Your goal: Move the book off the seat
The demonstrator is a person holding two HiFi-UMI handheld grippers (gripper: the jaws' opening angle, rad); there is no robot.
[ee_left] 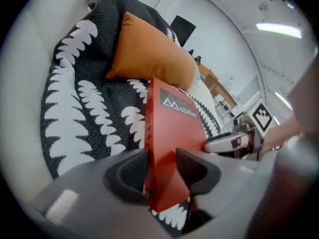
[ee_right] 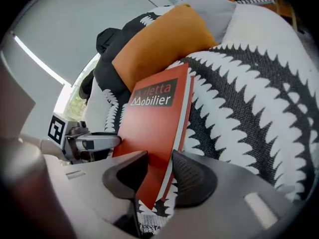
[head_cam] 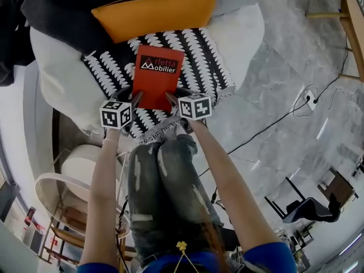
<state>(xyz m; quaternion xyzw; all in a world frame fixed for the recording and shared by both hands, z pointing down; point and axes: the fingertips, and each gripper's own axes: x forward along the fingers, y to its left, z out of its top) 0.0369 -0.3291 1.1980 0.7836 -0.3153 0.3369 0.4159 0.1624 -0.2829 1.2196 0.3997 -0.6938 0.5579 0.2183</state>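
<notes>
A broad white seat (head_cam: 57, 67) takes up most of the scene; a black throw with a white leaf pattern (head_cam: 205, 56) is spread over its middle; an orange cushion (head_cam: 153, 10) leans at the back, with a dark bundle of fabric (head_cam: 62, 10) beside it. The red book (head_cam: 156, 75) lies flat on the throw, cover up, just in front of the cushion and not yet off the seat. The person stands at the seat's front edge with both arms stretched down; the left gripper (head_cam: 129, 96) straddles the book's near left corner, by the spine; the right gripper (head_cam: 177, 95) straddles the near right corner, by the page edges. Both sets of jaws stand spread wide, a corner of the book between the pads of each; neither has clamped down.
</notes>
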